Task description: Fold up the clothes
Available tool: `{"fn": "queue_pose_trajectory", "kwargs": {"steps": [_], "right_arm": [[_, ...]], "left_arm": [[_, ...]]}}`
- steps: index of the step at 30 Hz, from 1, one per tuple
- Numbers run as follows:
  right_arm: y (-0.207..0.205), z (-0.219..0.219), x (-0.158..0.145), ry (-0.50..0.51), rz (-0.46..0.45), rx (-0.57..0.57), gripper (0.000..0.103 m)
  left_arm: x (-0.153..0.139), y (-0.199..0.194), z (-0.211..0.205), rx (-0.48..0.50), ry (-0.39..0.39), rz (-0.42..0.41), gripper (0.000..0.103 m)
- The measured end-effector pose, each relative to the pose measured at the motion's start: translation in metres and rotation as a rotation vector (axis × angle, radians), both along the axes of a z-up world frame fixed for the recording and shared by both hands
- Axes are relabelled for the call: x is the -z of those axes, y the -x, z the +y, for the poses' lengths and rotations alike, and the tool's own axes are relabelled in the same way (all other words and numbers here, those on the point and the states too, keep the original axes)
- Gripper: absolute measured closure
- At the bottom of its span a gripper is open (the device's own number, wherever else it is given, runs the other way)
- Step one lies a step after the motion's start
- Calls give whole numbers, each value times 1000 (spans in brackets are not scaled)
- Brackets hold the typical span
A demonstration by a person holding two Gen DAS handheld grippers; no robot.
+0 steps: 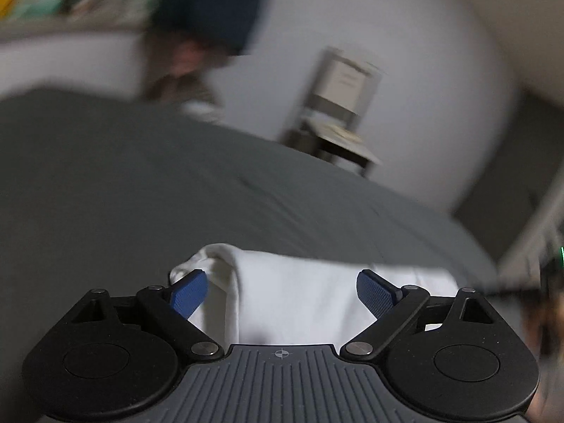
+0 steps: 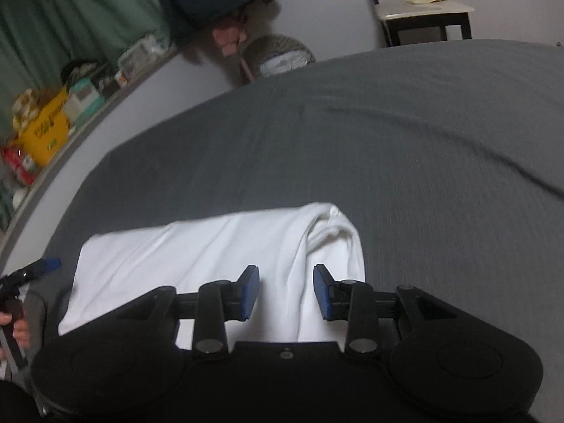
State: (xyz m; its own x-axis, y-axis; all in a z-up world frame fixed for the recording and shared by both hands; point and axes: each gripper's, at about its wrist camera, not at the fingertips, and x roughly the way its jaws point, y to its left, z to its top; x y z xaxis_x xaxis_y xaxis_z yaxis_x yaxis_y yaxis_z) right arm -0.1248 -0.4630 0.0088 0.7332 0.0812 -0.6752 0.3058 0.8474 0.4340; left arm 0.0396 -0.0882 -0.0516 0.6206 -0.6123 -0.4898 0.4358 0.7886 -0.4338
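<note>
White folded garment (image 2: 218, 257) is lying on the grey bed sheet (image 2: 405, 148), close to the sheet's near edge. It is sitting as a flat rectangle, with a rounded, bunched fold at one end; in the right wrist view that bunched end is lying toward the far right of the garment, and in the left wrist view it is showing at the garment's left end (image 1: 292, 299).

Left gripper (image 1: 281, 294) is hovering over the garment with its jaws spread wide; nothing is sitting between the blue pads (image 1: 188, 294). The left pad is overlapping the bunched end in the picture; whether it is touching the cloth cannot be told. This view is blurring heavily.

Right gripper (image 2: 286, 292) is also standing with its jaws apart, though narrower than the left, above the garment just beside the bunched end. No cloth is being pinched.

Beyond the sheet's far edge, a chair (image 2: 419, 10) is standing against a pale wall. To the far left of the sheet, a shelf with a yellow box (image 2: 44, 130) is showing in front of a green curtain (image 2: 67, 17). Part of a hand (image 2: 16, 328) is showing at the left margin of the right wrist view, beside the garment.
</note>
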Motion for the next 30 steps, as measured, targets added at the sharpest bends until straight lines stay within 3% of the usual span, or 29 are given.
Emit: {"fn": "queue_pose_trajectory", "kwargs": {"steps": [1,2,4,7,9,10,11,13,19,21,23,24,28,30], "right_arm": [[-2,-2,4,-9,-3,26,69],[-3,-5,9,-23,-3,53,69],[-6,-9,18,-55,-6,98,69],[-5,-10,29,-128,-59,109,69],[-5,-10,34,-175,-87,109,78],[-5,-10,35,-178,-80,109,95],[-7,-11,35,-175,-66,101,98],[-3,-12,32,-150,-71,92,98],[9,-14,41,-151,-23,135,96],[8,-13,43,-182,-33,130,91],[6,-14,40,-207,-59,127,65],[5,-13,35,-187,-80,131,61],[-7,-21,22,-140,-137,189,59],[-19,-24,19,-104,-106,214,59]], "left_arm": [[6,-5,0,-46,28,29,17],[12,-10,0,-91,57,58,32],[25,-19,-4,-151,41,99,46],[41,-26,-10,-138,34,100,61],[50,-29,-12,-124,38,100,71],[51,-30,-10,-125,40,103,83],[53,-31,-9,-125,42,105,89],[55,-33,-6,-126,47,110,94],[67,-38,-2,-111,70,127,94],[67,-39,-2,-99,101,142,93],[67,-41,0,-100,141,158,93],[67,-41,1,-106,163,159,93],[64,-44,4,-137,213,123,86],[62,-46,1,-132,203,80,86]]}}
